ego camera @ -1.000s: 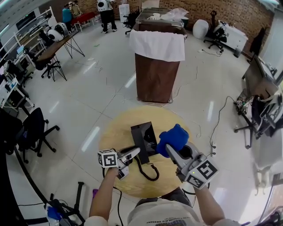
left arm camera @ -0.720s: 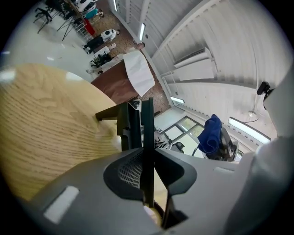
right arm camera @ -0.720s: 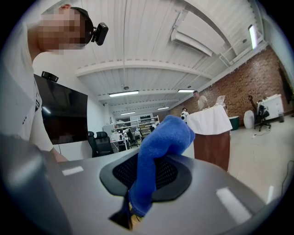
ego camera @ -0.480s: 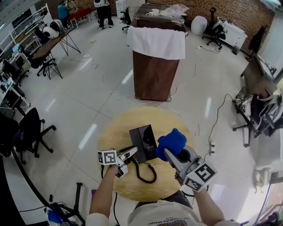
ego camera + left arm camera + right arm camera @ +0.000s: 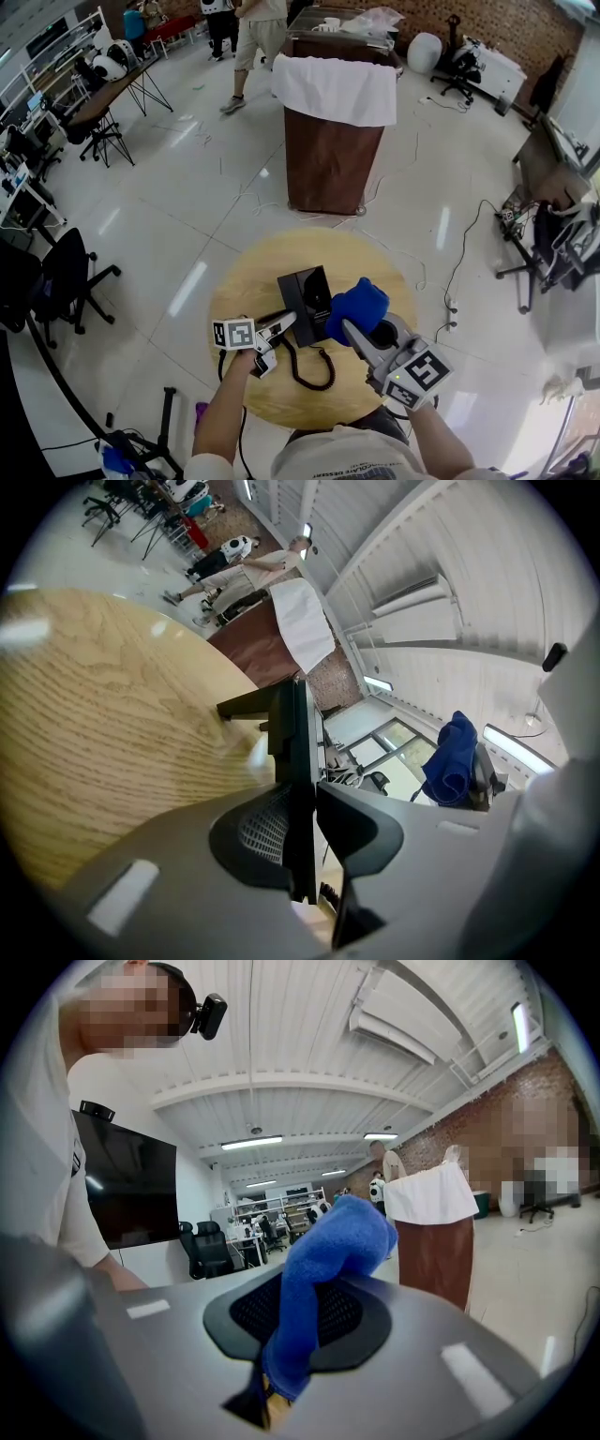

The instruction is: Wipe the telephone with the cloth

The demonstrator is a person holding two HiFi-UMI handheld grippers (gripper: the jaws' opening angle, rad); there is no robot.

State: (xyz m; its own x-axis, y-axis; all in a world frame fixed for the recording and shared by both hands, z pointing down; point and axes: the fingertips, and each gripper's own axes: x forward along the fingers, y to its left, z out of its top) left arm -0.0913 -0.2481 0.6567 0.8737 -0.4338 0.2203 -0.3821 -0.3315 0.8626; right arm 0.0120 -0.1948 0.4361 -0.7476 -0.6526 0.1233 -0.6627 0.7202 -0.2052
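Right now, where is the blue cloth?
In the head view, the blue cloth is pinched in the right hand-held gripper, just right of the black telephone on the round table.

room, open workshop. we list:
- floor (image 5: pixel 187 206): pale glossy tile, streaked with reflected light. loose cables (image 5: pixel 464 253) trail over it at right.
- far wall (image 5: pixel 487 23): red brick.
- centre: a brown cabinet (image 5: pixel 328 159), with a white sheet (image 5: pixel 336 89) draped over its top.
- near us: a round wooden table (image 5: pixel 248 281).
- left side: a black office chair (image 5: pixel 70 277) and a trestle table (image 5: pixel 103 98).
- right side: a monitor (image 5: pixel 542 159) on a desk, with another chair (image 5: pixel 553 248) beside it.
- far end: a person (image 5: pixel 253 37) walking.
- overhead, in the right gripper view, we note a white ribbed ceiling (image 5: pixel 281 1026), strip lights (image 5: pixel 251 1143) and a dark wall screen (image 5: pixel 127 1190).
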